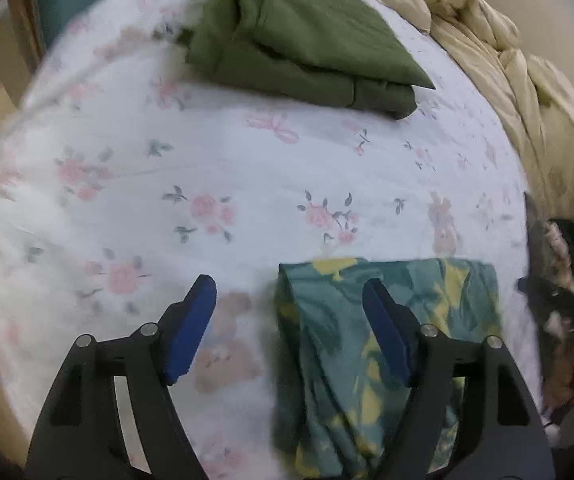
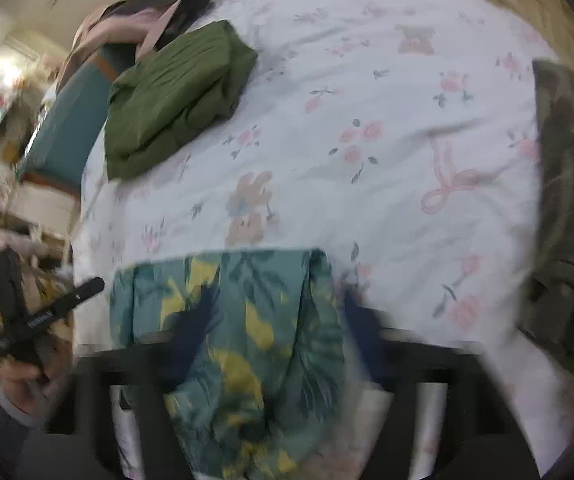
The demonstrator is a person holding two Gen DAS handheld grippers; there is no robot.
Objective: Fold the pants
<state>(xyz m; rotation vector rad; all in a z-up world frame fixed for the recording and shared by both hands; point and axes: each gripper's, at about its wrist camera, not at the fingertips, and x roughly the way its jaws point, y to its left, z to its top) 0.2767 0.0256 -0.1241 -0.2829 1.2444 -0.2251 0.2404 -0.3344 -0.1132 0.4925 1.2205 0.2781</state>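
Observation:
The teal pants with yellow leaf print (image 1: 371,344) lie folded on the white floral bedsheet (image 1: 247,168), near its front edge. My left gripper (image 1: 289,308) is open above the sheet; its right finger hangs over the pants and its left finger over bare sheet. In the right wrist view the same pants (image 2: 243,320) lie between the blurred blue fingers of my right gripper (image 2: 279,320), which stands open around the fabric. The left gripper's black body (image 2: 27,320) and the hand holding it show at the left edge there.
A folded olive-green garment (image 1: 303,44) lies at the far side of the bed and shows in the right wrist view (image 2: 175,100) too. A cream quilt (image 1: 507,80) is bunched along the right. A dark grey-green cloth (image 2: 567,200) lies at the right. Cluttered furniture stands past the bed's left edge.

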